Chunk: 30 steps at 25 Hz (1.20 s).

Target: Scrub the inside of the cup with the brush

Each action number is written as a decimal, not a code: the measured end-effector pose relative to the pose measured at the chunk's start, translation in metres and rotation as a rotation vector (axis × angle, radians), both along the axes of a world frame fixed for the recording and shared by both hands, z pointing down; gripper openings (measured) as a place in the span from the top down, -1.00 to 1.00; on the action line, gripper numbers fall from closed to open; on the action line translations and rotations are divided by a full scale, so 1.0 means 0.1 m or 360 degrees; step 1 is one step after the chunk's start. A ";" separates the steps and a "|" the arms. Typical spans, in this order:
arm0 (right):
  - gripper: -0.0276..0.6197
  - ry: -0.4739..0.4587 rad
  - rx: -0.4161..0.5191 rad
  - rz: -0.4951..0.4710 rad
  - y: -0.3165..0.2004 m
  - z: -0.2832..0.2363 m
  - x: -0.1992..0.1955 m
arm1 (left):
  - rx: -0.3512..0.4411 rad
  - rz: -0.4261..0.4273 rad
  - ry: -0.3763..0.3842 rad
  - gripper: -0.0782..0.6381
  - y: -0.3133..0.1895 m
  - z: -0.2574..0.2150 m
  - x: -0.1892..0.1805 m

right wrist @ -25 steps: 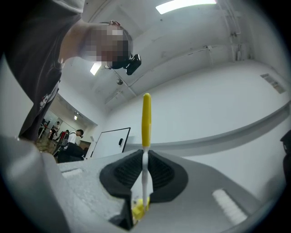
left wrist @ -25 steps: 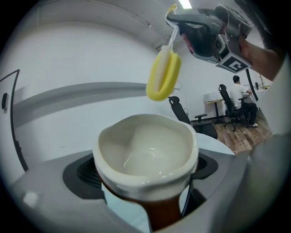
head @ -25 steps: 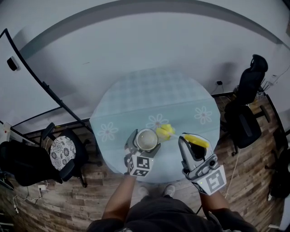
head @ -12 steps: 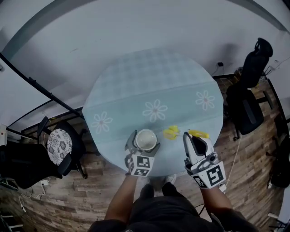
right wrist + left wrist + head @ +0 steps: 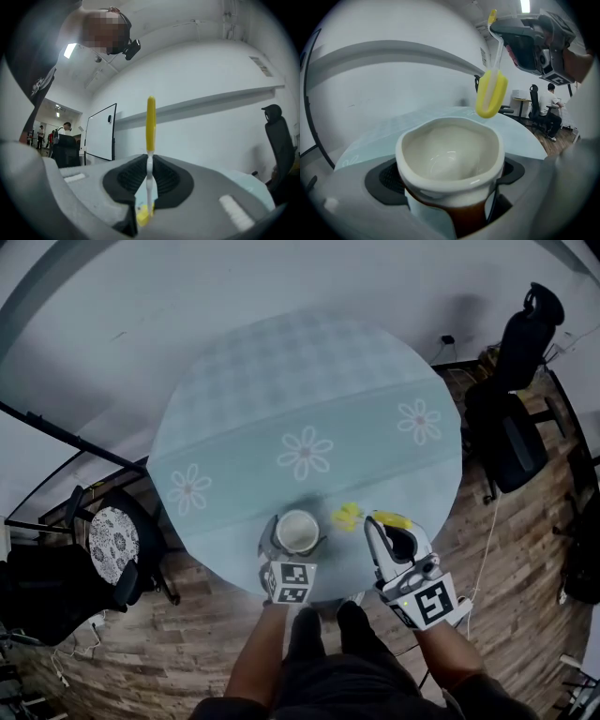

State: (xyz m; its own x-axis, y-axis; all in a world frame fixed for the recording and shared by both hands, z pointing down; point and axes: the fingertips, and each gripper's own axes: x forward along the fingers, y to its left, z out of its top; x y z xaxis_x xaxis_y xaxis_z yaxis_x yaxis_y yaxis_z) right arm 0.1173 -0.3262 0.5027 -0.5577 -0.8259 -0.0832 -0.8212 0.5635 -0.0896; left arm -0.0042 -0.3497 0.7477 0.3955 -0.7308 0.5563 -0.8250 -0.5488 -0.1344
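while clamped between left fingers [image 5: 386, 180], cup [image 5: 450, 157]; brush [image 5: 491, 93], pinched in right fingers [image 5: 125, 178], near its rim

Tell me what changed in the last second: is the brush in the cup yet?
Not yet. The brush head drew slightly rightward, away from the cup, and both now show nearer the near edge of the table, farther from the centre daisy print, though the head camera shifted too. Unchanged: left gripper shut on the cup, right gripper shut on the brush.
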 end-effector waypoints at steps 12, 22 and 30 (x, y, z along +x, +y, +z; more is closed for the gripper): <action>0.80 -0.0006 -0.0007 -0.0002 -0.11 0.25 0.13 | -0.0110 -0.0084 -0.0006 -0.77 0.00 0.42 0.11; 0.80 0.0012 -0.0022 -0.0034 -0.10 0.32 0.19 | -0.0176 -0.0146 0.0024 -0.77 0.04 0.60 0.10; 0.80 0.0015 0.0002 -0.0056 -0.05 0.25 0.12 | -0.0228 -0.0107 0.0045 -0.78 0.06 0.62 0.13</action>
